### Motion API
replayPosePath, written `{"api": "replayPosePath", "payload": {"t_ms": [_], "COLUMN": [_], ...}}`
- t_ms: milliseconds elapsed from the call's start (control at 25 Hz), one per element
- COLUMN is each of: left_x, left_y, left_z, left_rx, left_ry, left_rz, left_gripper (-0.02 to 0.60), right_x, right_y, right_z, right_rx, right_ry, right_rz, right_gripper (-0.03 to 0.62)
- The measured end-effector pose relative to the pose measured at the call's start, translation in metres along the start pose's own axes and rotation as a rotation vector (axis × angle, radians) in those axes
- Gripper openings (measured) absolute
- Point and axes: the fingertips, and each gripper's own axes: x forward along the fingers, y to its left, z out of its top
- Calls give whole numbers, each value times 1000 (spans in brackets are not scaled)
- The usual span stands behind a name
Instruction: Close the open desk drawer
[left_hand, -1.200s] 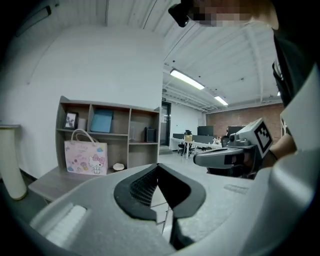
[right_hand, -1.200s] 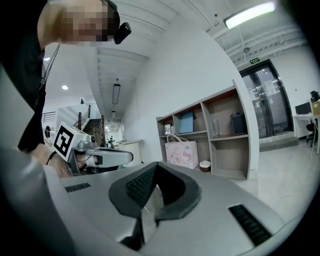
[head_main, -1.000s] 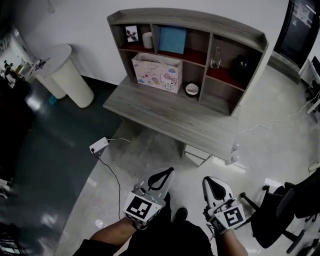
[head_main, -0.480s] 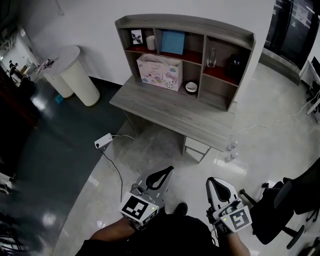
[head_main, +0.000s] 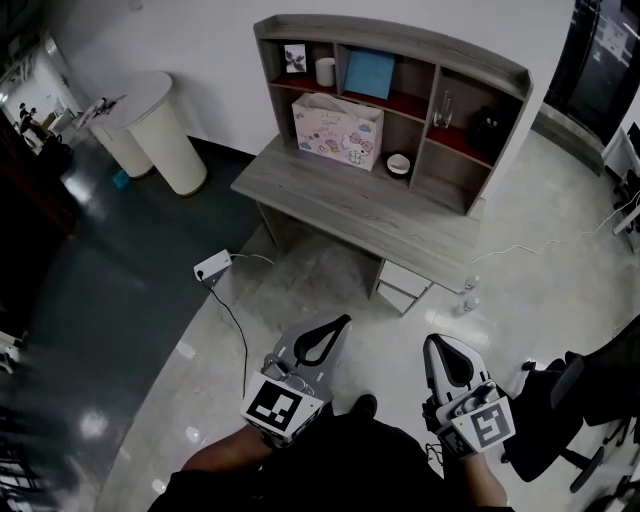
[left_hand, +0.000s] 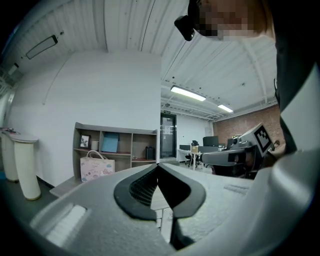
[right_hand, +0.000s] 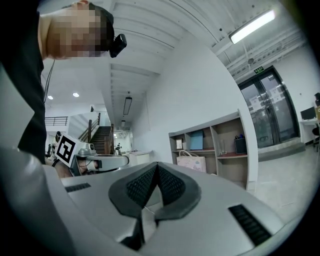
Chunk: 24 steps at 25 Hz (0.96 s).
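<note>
The left pale grey plastic claw (head_main: 345, 321) and right pale grey plastic claw (head_main: 433, 342) have black ribbed pads (left_hand: 139, 186). Behind each sits a white cube with black square markers (head_main: 275, 408), and black clothing (head_main: 335, 472) behind that.

No lettering can be read on anything.

Pink gift bag (head_main: 337, 131) near white bowl (head_main: 398, 164) — power strip (head_main: 213, 268) on floor (head_main: 300, 290).
</note>
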Motion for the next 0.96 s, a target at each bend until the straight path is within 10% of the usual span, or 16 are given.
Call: {"api": "replayPosePath", "payload": {"t_ms": [960], "left_x": [-29], "left_y": [15], "left_z": [-5], "left_rx": [-40], "left_ry": [-7], "left_rz": [14], "left_gripper": [8], "right_x": [-3], "right_y": [27], "right_z": [6], "right_rx": [18], "right_ry": [-58], "right_rz": [-11], "right_gripper": [10]}}
